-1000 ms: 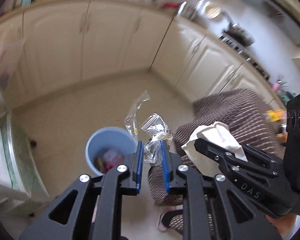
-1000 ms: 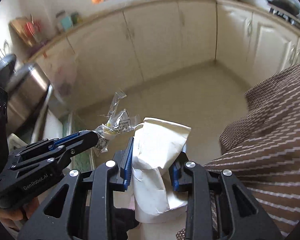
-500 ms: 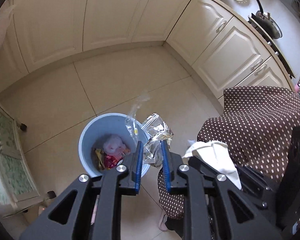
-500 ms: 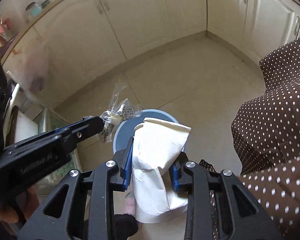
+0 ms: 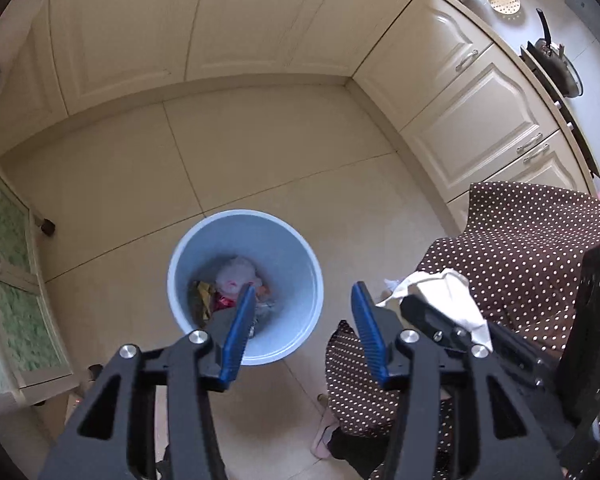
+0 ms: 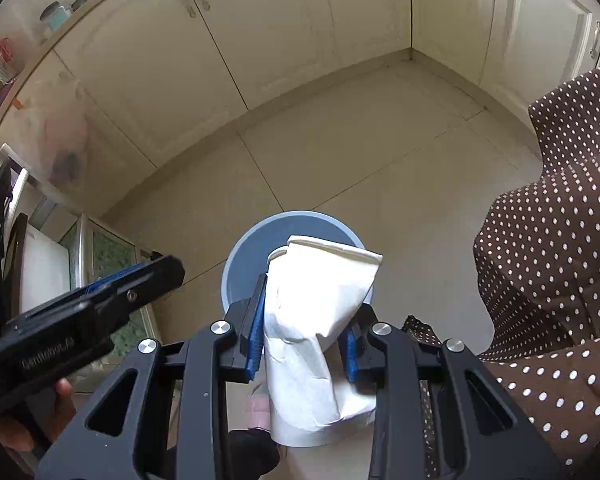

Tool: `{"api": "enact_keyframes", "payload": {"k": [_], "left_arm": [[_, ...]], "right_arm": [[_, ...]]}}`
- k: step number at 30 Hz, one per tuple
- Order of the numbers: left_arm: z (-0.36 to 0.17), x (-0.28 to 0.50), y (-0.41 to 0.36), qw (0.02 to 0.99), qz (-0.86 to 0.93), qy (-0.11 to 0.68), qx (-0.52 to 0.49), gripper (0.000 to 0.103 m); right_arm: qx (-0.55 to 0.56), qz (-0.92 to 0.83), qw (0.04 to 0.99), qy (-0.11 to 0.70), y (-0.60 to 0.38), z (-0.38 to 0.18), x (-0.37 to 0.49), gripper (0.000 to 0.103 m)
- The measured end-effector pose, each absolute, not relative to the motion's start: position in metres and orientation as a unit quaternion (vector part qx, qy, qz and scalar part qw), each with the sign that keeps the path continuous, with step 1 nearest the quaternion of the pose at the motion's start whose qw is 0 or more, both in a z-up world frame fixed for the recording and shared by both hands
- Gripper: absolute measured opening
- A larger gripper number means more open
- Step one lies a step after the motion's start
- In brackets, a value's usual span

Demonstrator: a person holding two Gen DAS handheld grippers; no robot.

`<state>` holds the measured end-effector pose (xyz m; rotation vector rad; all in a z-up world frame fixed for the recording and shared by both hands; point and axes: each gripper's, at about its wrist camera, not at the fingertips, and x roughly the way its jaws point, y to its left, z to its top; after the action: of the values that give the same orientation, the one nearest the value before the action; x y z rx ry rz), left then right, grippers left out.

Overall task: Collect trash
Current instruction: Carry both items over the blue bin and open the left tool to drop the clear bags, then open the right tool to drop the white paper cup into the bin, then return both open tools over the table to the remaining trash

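The left gripper (image 5: 302, 300), jaws just opening and empty, is hanging over the bin (image 5: 296, 248); the right gripper (image 6: 306, 322) is clamping a crushed cup (image 6: 320, 300) beside a dotted garment (image 6: 548, 260).

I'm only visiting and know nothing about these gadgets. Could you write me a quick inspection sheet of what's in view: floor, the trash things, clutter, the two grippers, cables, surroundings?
Surface: beige tiled floor, bare around the bin.
Job's things: blue bin on the floor with wrappers at its bottom; crumpled white paper cup above the bin.
Clutter: nothing seen on the floor near the bin.
Grippers: left gripper has just been opening, nothing between its jaws; right gripper pinches the cup.
Cables: nothing seen.
Surroundings: cream cabinets, pan on the counter, dotted brown garment.
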<state>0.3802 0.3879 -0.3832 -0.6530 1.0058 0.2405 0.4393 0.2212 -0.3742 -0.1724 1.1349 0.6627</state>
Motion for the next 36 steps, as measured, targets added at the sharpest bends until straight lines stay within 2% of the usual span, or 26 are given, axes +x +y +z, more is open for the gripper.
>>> {"api": "enact_keyframes", "payload": {"k": [7, 9, 10, 12, 24, 36], "left_arm": [[-0.367, 0.365, 0.409, 0.824, 0.139, 0.451, -0.313, 0.049], [-0.359, 0.363, 0.412, 0.827, 0.141, 0.443, -0.316, 0.049], [-0.355, 0.362, 0.413, 0.829, 0.141, 0.44, -0.315, 0.049], [-0.348, 0.361, 0.411, 0.833, 0.14, 0.436, -0.311, 0.049], [-0.274, 0.351, 0.373, 0.867, 0.105, 0.398, -0.283, 0.049], [-0.161, 0.335, 0.249, 0.92, 0.011, 0.334, -0.203, 0.052]], "right_arm": [[-0.077, 0.321, 0.798, 0.504, 0.244, -0.361, 0.445, 0.032], [-0.079, 0.318, 0.807, 0.491, 0.249, -0.353, 0.447, 0.042], [-0.081, 0.316, 0.81, 0.487, 0.251, -0.349, 0.447, 0.044], [-0.081, 0.316, 0.817, 0.475, 0.253, -0.339, 0.447, 0.056], [-0.085, 0.29, 0.86, 0.411, 0.198, -0.263, 0.416, 0.057], [-0.073, 0.227, 0.927, 0.289, 0.063, -0.139, 0.353, 0.057]]}}
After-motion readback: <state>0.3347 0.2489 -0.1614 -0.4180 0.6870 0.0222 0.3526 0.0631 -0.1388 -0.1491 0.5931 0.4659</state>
